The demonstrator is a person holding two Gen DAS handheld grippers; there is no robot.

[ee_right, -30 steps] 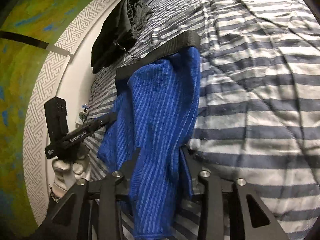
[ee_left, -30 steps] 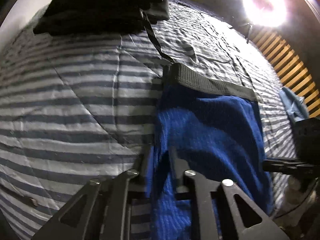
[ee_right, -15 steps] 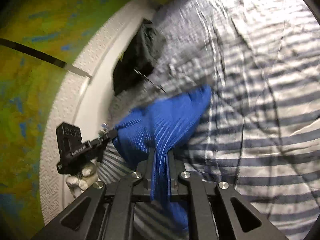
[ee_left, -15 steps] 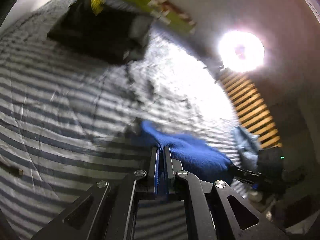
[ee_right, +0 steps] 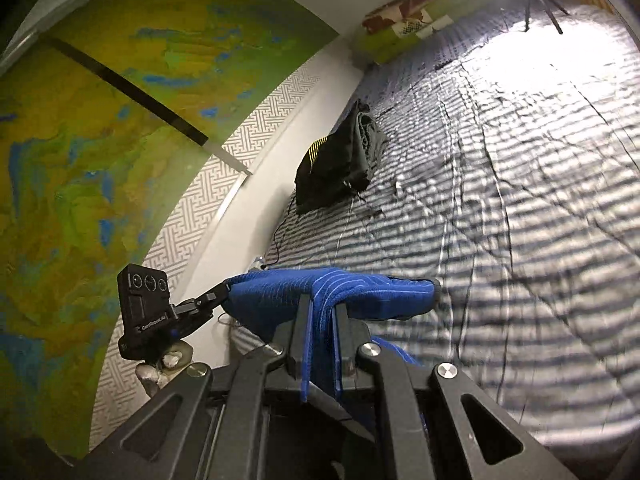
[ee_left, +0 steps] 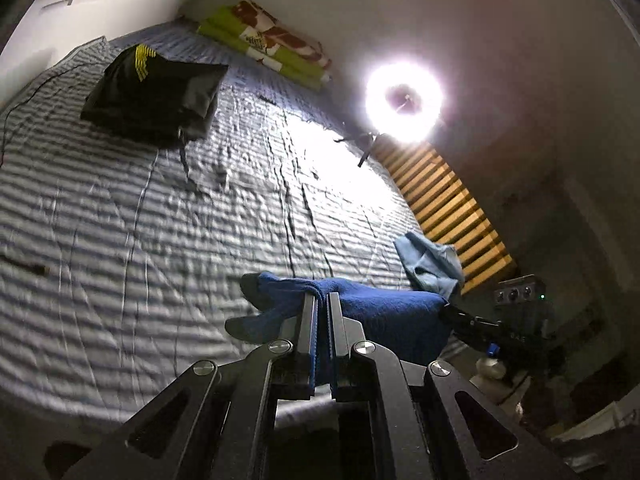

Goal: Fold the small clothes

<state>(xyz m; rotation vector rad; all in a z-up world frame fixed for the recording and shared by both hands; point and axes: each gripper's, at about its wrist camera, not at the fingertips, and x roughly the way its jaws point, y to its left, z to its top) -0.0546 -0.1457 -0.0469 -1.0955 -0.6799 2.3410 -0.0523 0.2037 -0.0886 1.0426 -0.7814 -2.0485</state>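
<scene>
Blue striped shorts (ee_left: 384,308) hang in the air above the striped bed cover (ee_left: 160,220), stretched between both grippers. My left gripper (ee_left: 323,300) is shut on one edge of the cloth. My right gripper (ee_right: 322,300) is shut on the other edge of the blue shorts (ee_right: 280,292), with cloth bunched between its fingers. In the right wrist view the left gripper (ee_right: 216,294) shows at the shorts' far end. In the left wrist view the right gripper (ee_left: 450,312) shows at the shorts' right end.
A folded black pile (ee_left: 156,96) with a yellow mark lies at the bed's far left, also in the right wrist view (ee_right: 336,168). A light-blue garment (ee_left: 430,264) sits at the bed's right edge by wooden slats (ee_left: 444,204). A ring light (ee_left: 404,100) glares. A green patterned pillow (ee_left: 272,50) lies by the wall.
Both grippers shut on the blue shorts and lifted them off the bed; the shorts went from lying flat to hanging stretched between the grippers, high above the cover.
</scene>
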